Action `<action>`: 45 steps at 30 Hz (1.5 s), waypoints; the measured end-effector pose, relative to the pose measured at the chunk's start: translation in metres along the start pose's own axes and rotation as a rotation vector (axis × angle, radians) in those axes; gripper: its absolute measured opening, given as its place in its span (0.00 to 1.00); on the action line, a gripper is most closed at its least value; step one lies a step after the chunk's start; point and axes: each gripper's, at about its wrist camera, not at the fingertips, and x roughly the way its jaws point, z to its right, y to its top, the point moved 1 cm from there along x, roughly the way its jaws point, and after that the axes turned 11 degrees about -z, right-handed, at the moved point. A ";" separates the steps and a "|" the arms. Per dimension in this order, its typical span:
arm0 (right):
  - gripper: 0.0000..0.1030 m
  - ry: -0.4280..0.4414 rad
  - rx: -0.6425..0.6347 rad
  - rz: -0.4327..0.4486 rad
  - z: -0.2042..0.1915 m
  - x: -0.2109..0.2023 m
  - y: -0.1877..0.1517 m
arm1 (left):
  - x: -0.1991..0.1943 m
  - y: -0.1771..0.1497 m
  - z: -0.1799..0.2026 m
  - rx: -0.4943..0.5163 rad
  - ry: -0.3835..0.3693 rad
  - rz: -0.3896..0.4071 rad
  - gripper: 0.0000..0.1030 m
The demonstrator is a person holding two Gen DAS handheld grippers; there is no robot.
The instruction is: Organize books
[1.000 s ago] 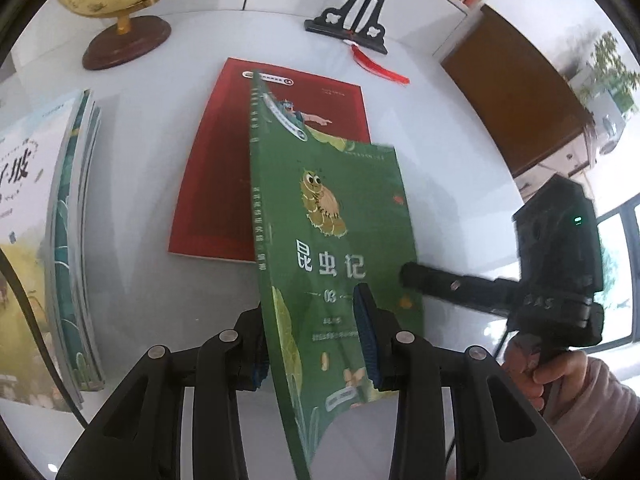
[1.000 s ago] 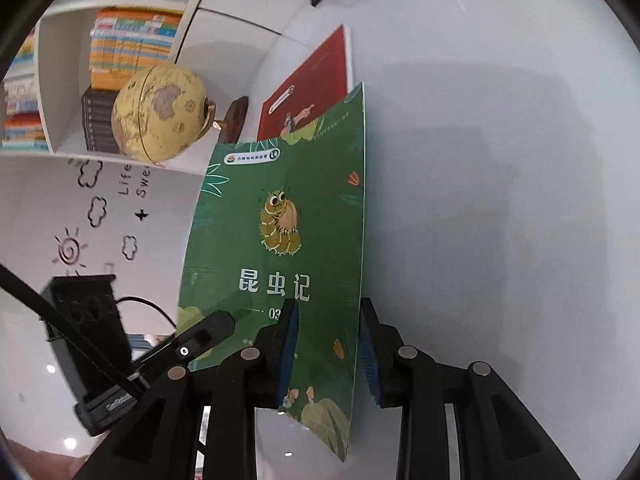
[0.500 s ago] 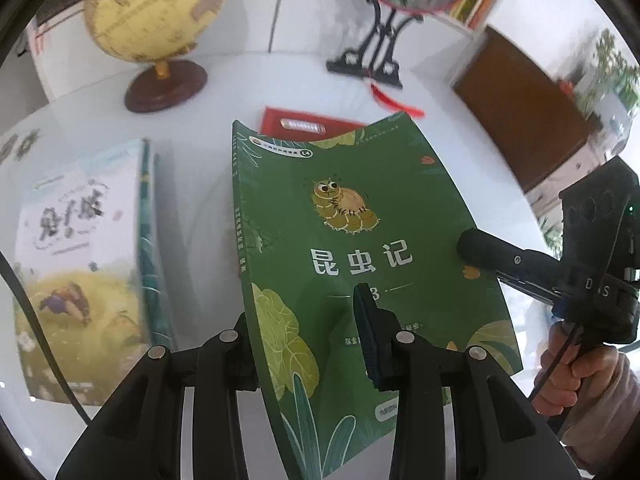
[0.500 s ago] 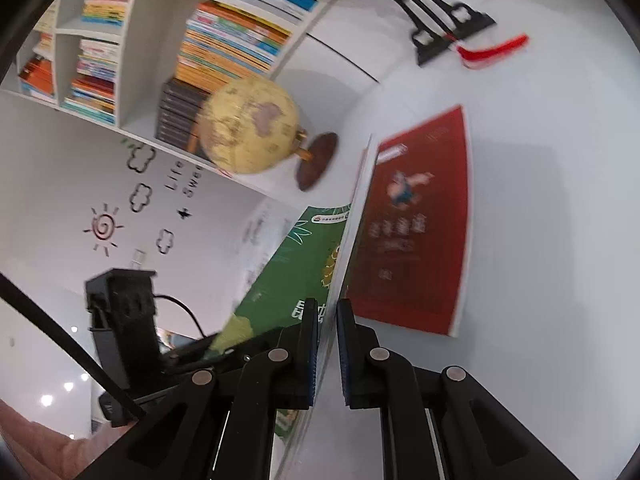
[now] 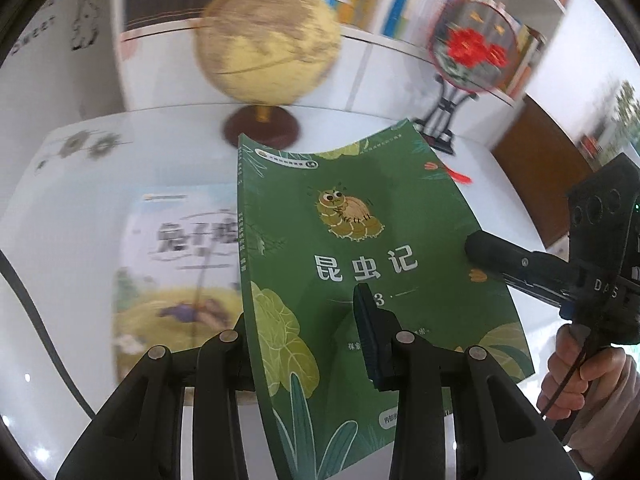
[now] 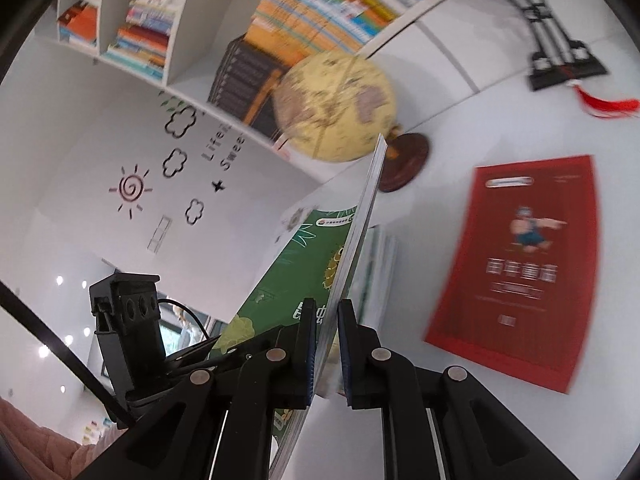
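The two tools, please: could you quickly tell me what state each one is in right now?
Left tool: closed on the green book, gripping its spine side.
Right tool: closed on the same book's page edge.

green book: lifted off the table and tipped from edge-on to cover-up, now hiding the red book in the left view
right gripper: jaws went from loosely around the cover to pinching the page edge
red book: uncovered, lies flat alone at right
globe: larger, more central
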 end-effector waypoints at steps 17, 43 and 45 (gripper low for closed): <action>0.12 -0.003 0.004 -0.099 -0.032 0.114 0.016 | 0.011 0.000 -0.099 -0.075 0.020 -0.028 0.31; 0.21 -0.127 0.186 -0.221 0.012 0.149 0.000 | 0.019 -0.014 -0.156 -0.352 0.153 -0.125 0.47; 0.29 -0.180 0.174 -0.187 0.013 0.137 0.000 | 0.013 -0.013 -0.151 -0.352 0.151 -0.107 0.47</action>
